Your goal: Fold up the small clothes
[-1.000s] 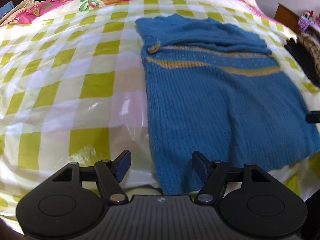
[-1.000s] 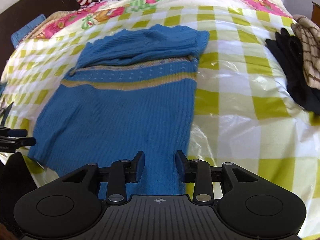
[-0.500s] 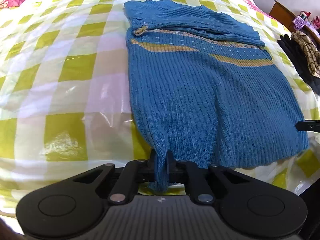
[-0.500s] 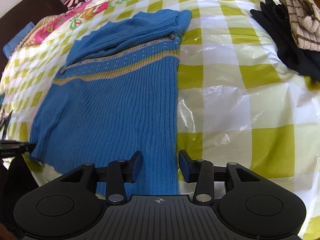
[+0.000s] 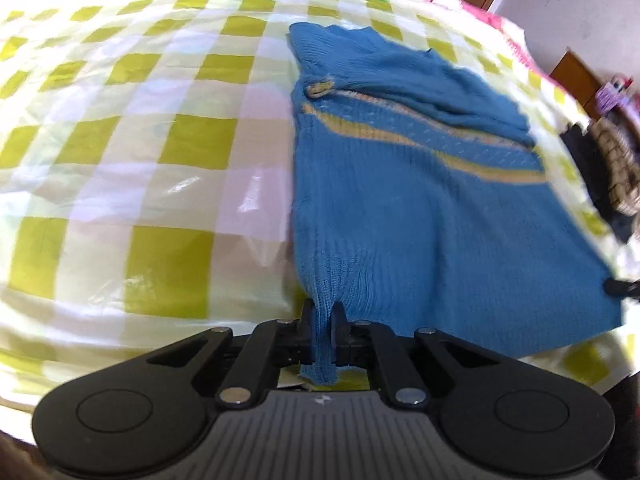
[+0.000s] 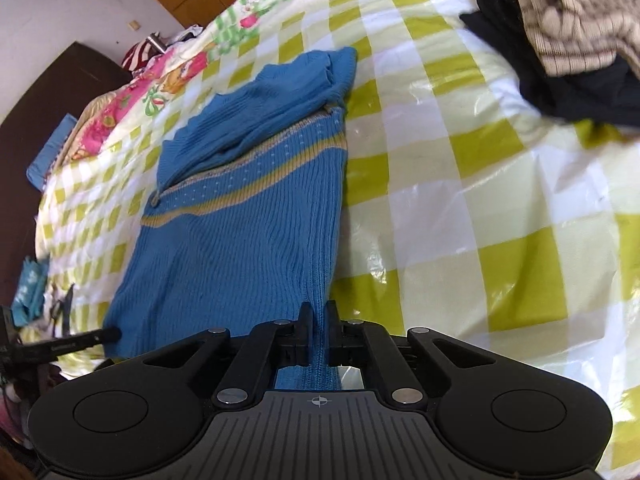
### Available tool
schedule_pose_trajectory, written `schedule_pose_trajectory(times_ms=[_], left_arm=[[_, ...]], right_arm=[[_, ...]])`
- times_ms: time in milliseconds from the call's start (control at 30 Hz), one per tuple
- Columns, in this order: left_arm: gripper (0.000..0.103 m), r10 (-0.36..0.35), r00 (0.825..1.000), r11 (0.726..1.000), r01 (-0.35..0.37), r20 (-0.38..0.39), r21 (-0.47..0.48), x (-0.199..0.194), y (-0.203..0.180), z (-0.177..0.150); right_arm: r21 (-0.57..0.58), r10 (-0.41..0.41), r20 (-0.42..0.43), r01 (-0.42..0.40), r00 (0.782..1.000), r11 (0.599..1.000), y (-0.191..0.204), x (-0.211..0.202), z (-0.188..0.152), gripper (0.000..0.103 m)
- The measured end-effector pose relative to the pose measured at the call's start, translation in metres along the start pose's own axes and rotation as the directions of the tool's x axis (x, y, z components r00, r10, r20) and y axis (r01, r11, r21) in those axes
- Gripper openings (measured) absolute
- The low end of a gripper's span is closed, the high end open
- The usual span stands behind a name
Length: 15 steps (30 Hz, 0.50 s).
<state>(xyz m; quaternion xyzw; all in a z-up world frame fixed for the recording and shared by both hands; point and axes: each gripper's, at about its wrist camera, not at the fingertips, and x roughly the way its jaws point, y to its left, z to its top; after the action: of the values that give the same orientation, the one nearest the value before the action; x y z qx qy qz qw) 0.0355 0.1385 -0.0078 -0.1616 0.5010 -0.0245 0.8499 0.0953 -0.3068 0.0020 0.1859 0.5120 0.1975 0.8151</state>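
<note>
1. The left tongs are clamping the near left hem corner of the blue sweater.
2. The right tongs, having just closed, are pinching the near right corner.
3. Both are gripping the hem, probably to carry it toward the far collar.
4. The sweater is lying flat on the checked bed cover.

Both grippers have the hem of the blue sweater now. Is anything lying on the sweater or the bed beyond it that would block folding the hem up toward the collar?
Nothing visible does. The blue sweater lies bare on the checked bed cover; the clothes pile sits well off to its right.
</note>
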Motion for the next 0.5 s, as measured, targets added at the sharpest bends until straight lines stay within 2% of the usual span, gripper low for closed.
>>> schedule_pose_trajectory(times_ms=[67, 167, 300, 367, 433, 500], left_arm=[[0.022, -0.061, 0.998, 0.997, 0.062, 0.032, -0.04, -0.006, 0.003, 0.01], [0.022, -0.15, 0.984, 0.985, 0.157, 0.099, -0.072, -0.014, 0.006, 0.034], [0.022, -0.202, 0.964, 0.977, 0.211, 0.172, -0.038, -0.008, 0.003, 0.082], [0.022, -0.22, 0.953, 0.974, 0.227, 0.209, -0.012, 0.0, 0.0, 0.111], [0.022, -0.242, 0.939, 0.968, 0.25, 0.245, -0.001, 0.013, 0.0, 0.145], [0.022, -0.236, 0.933, 0.969, 0.247, 0.272, -0.005, 0.032, 0.003, 0.176]], right_arm=[[0.045, 0.052, 0.021, -0.053, 0.998, 0.998, -0.001, -0.002, 0.007, 0.004], [0.085, 0.136, 0.09, -0.144, 0.987, 0.986, 0.002, -0.009, 0.029, 0.004], [0.078, 0.217, 0.212, -0.238, 0.953, 0.968, 0.014, -0.009, 0.08, 0.002], [0.06, 0.25, 0.275, -0.276, 0.929, 0.959, 0.02, -0.003, 0.111, 0.001], [0.041, 0.252, 0.332, -0.281, 0.909, 0.959, 0.026, 0.01, 0.147, 0.0], [0.018, 0.212, 0.371, -0.235, 0.904, 0.972, 0.032, 0.027, 0.177, 0.0]])
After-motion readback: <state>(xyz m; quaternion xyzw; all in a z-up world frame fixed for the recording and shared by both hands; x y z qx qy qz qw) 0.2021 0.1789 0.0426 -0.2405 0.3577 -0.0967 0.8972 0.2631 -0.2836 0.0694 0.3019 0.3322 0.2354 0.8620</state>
